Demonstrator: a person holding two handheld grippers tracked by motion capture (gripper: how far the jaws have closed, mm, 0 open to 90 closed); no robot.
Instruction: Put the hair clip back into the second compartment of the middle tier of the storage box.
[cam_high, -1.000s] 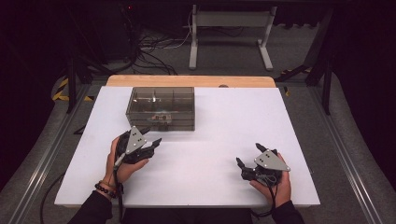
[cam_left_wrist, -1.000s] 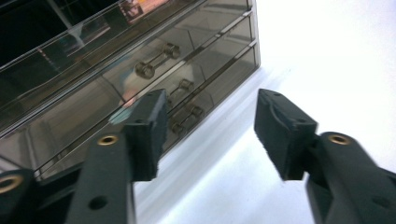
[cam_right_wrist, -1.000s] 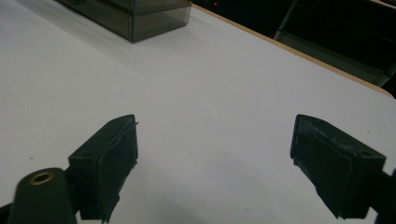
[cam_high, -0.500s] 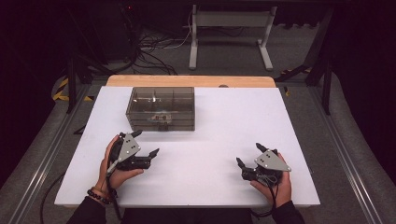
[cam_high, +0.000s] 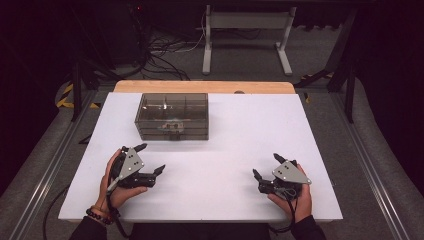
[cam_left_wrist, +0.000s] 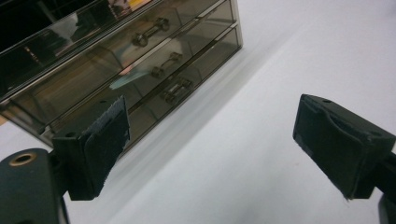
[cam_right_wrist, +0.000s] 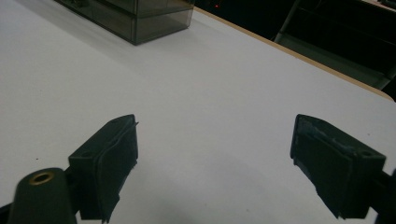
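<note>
- The left gripper (cam_high: 150, 159) has been drawn back from the drawer box (cam_high: 172, 116) toward the near left part of the table (cam_high: 220, 200) and is now seen apart from the box, with bare white surface between them.
- Its jaws have just been opening; in the left gripper view they stand wide apart, with nothing between the pads (cam_left_wrist: 109, 135).
- The drawer box is located at the far left-centre of the table. Its three stacked drawers, each with a small handle (cam_left_wrist: 170, 59), are seen flush with the front, so the drawers are judged closed.
- The right gripper (cam_high: 265, 167) rests at the near right, well apart from the box, its jaws spread and empty; no change in its place is observed.
- Judgement: the work on the drawer box is taken as released, either finished or awaiting a fresh approach to a handle.
</note>
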